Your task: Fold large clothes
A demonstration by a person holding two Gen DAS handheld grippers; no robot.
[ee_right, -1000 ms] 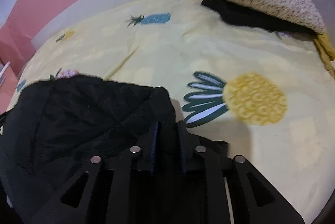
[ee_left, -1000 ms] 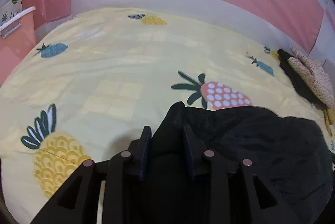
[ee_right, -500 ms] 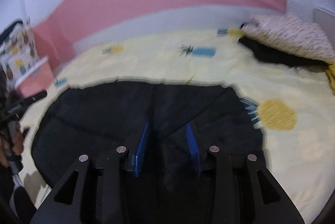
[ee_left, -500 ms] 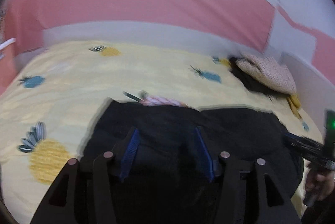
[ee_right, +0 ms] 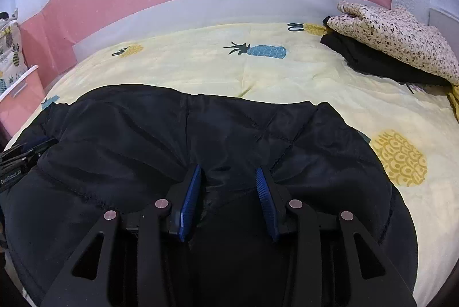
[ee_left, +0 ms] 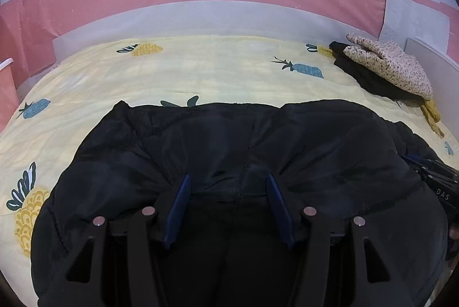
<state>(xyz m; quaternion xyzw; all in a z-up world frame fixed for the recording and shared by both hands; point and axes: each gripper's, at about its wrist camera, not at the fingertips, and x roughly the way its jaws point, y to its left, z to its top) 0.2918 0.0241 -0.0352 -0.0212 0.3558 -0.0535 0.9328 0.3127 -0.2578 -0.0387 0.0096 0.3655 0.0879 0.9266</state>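
Observation:
A large black padded garment [ee_left: 229,146] lies spread on the bed, its far edge folded over. It also fills the near part of the right wrist view [ee_right: 200,135]. My left gripper [ee_left: 228,186] is open, its blue-padded jaws apart over the garment's near part. My right gripper [ee_right: 228,176] is open too, its jaws apart over the black cloth. Neither holds any cloth. The right gripper's tip shows at the right edge of the left wrist view [ee_left: 436,178], and the left gripper's tip at the left edge of the right wrist view [ee_right: 20,158].
The yellow pineapple-print bedspread [ee_left: 200,72] covers the bed. A stack of folded clothes, a speckled cream piece [ee_right: 401,34] on a black one, lies at the far right. A pink wall with a grey headboard stands behind. A pink bin [ee_right: 17,97] is at the left.
Both grippers were shut on the garment's corners a second ago. They have let go, opened and drawn back toward me. The garment now lies flat, folded over.

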